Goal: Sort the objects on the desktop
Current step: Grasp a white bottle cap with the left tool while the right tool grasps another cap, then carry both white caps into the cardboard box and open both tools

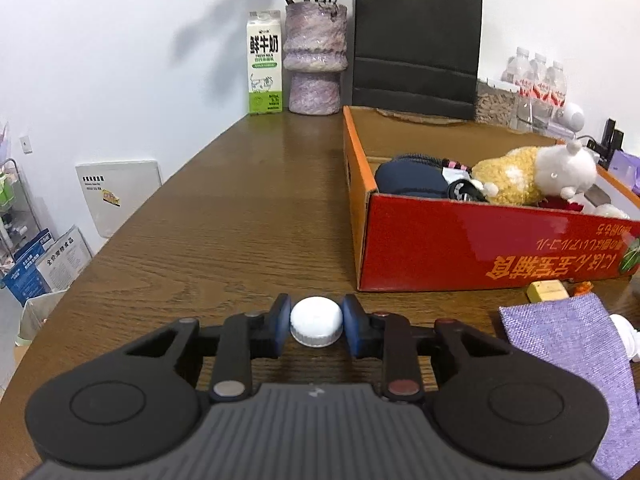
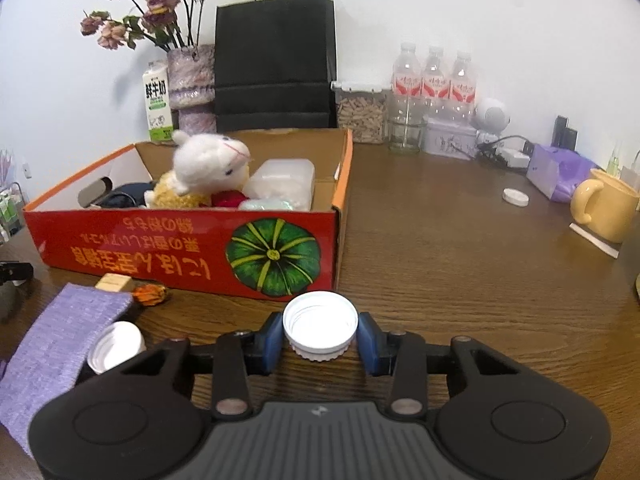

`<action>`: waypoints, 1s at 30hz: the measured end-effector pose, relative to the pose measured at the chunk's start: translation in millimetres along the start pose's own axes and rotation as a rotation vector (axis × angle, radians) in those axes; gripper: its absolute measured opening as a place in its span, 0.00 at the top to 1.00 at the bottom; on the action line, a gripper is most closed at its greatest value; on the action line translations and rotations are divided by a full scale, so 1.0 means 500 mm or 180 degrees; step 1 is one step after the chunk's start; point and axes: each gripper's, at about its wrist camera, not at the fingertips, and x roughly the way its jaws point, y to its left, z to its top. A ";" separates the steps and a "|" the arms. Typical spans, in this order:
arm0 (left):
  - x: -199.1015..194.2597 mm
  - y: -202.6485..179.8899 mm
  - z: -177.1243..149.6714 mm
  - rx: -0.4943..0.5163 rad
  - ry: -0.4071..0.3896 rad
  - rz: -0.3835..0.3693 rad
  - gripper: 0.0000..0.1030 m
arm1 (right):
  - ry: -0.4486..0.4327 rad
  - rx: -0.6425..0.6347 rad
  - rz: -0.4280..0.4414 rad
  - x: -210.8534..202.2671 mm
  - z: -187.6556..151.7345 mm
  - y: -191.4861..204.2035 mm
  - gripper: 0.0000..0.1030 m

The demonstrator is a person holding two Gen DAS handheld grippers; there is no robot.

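Note:
My left gripper (image 1: pixel 316 326) is shut on a white bottle cap (image 1: pixel 316 320), closed top facing me, held over the wooden table left of the red cardboard box (image 1: pixel 480 248). My right gripper (image 2: pixel 321 332) is shut on a second white cap (image 2: pixel 320 322), open side facing me, in front of the box (image 2: pixel 180 248). The box holds a plush sheep (image 2: pixel 208 164), a dark pouch (image 1: pixel 412 178) and a clear plastic container (image 2: pixel 280 180). Another white cap (image 2: pixel 116 346) lies beside a purple cloth (image 2: pixel 60 344), and one more cap (image 2: pixel 516 197) lies at the far right.
A small yellow block (image 2: pixel 114 282) and an orange wrapped piece (image 2: pixel 150 294) lie before the box. Along the back wall stand a milk carton (image 1: pixel 264 64), vase (image 1: pixel 314 60), black paper bag (image 2: pixel 274 68), jar, water bottles (image 2: pixel 434 80). A yellow mug (image 2: pixel 604 208) stands right.

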 end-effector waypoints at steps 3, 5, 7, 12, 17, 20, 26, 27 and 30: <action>-0.026 0.000 0.007 -0.0004 -0.0126 -0.0032 0.72 | -0.0116 -0.0022 0.0010 -0.024 0.007 0.006 0.63; -0.045 -0.001 0.017 -0.0002 -0.0234 -0.0059 0.72 | -0.0200 -0.0025 0.0027 -0.040 0.015 0.009 0.63; -0.067 -0.006 0.031 0.0004 -0.0365 -0.0092 0.72 | -0.0293 -0.0018 0.0054 -0.056 0.027 0.012 0.63; -0.103 -0.037 0.075 -0.0031 -0.0642 -0.0272 0.72 | -0.0509 -0.0006 0.0128 -0.076 0.068 0.030 0.63; -0.109 -0.094 0.118 -0.0041 -0.0813 -0.0546 0.72 | -0.0690 -0.0004 0.0168 -0.068 0.120 0.055 0.63; -0.097 -0.129 0.138 -0.0029 -0.0862 -0.0672 0.72 | -0.0715 0.0042 0.0180 -0.042 0.150 0.067 0.63; -0.039 -0.179 0.170 -0.0028 -0.0855 -0.0754 0.72 | -0.0697 0.0084 0.0132 0.020 0.190 0.071 0.63; -0.026 -0.185 0.174 -0.0023 -0.0843 -0.0736 0.72 | -0.0687 0.0088 0.0115 0.031 0.193 0.070 0.63; 0.020 -0.196 0.186 -0.0059 -0.0792 -0.0678 0.72 | -0.0633 0.0119 0.0090 0.069 0.200 0.061 0.63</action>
